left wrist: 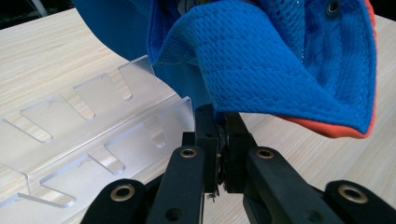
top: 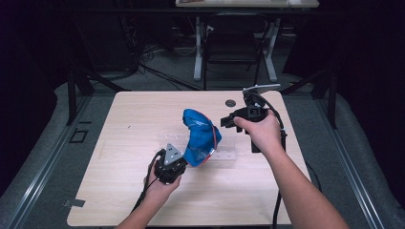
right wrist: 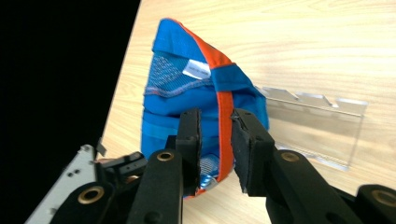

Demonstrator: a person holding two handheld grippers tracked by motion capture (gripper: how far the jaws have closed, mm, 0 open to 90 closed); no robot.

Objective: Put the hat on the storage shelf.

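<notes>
A blue mesh bag with orange trim stands bunched up at the middle of the table, partly over a clear acrylic slotted rack. My left gripper is at the bag's lower left edge. In the left gripper view its jaws are shut on a fold of the blue bag, with the rack to the left. My right gripper is open just right of the bag's upper part. In the right gripper view its gripper frames the bag's orange seam without touching it.
A small dark round disc lies on the wooden table behind the right gripper. A chair and desk legs stand on the floor beyond the far edge. The rack extends right of the bag.
</notes>
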